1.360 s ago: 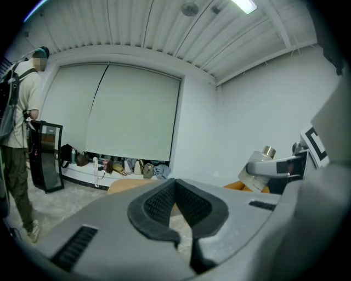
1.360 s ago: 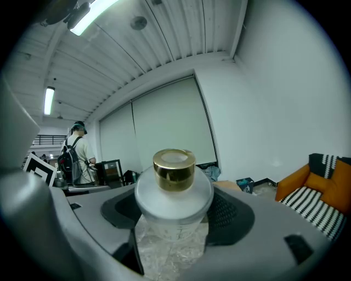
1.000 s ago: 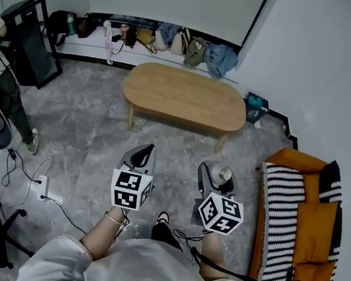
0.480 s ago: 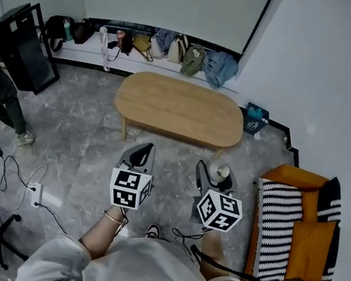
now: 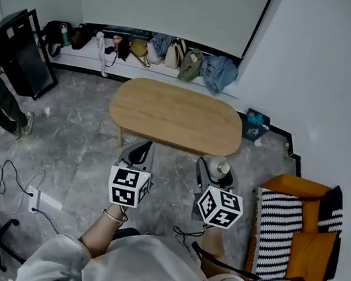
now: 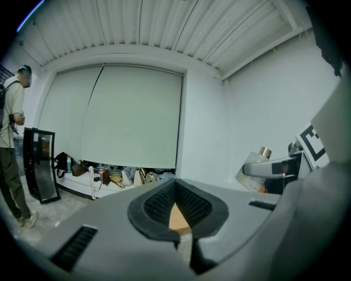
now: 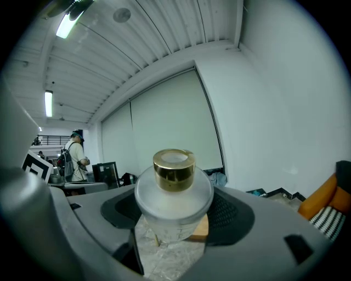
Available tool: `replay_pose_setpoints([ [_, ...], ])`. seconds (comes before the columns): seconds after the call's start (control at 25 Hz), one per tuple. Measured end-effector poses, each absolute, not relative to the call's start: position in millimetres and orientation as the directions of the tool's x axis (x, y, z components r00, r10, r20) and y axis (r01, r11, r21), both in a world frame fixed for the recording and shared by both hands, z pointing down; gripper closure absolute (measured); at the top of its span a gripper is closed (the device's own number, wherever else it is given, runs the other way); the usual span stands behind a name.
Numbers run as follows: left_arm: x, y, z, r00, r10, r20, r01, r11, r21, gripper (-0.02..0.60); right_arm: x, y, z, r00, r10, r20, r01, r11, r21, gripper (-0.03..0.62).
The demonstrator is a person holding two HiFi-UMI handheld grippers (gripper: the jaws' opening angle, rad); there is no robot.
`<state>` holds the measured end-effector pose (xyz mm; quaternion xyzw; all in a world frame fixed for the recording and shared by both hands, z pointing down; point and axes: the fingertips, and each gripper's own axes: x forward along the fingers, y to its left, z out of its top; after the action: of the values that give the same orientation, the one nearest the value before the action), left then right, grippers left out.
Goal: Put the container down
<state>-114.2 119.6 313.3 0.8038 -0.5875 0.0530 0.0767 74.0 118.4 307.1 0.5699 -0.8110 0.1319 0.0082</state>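
The right tongs (image 5: 214,170) hold a frosty container (image 7: 174,197) with a shiny gold cap (image 7: 174,167). The container stands upright between them, up in the air over the gray floor (image 5: 89,135). It is near the edge of the wooden tabletop (image 5: 177,113) but does not touch it. The left tongs (image 5: 138,155) are closed tight. Bags (image 5: 171,51) sit by the far wall.

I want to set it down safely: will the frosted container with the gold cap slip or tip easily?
The container looks like frosted glass or hard plastic, so probably stiff, perhaps breakable. Its rounded wall may slip between the right gripper's jaws. It seems to narrow toward the bottom, so it may tip on the table.
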Motion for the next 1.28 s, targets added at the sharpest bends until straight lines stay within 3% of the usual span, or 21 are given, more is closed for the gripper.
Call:
replay_pose_setpoints([
  [0.6,-108.5,45.4,330.3,0.316,-0.927,0.202,-0.948,-0.305,0.086,0.574,77.5,49.0,326.6,-0.338,-0.917,0.211,-0.932,0.297,-0.206,0.261],
  [1.28,-115.4,-137.5,315.1,0.378,-0.905,0.195,-0.926,-0.371,0.071,0.573,78.2,-116.3,310.6,-0.266,-0.943,0.201,-0.952,0.225,-0.206,0.261],
])
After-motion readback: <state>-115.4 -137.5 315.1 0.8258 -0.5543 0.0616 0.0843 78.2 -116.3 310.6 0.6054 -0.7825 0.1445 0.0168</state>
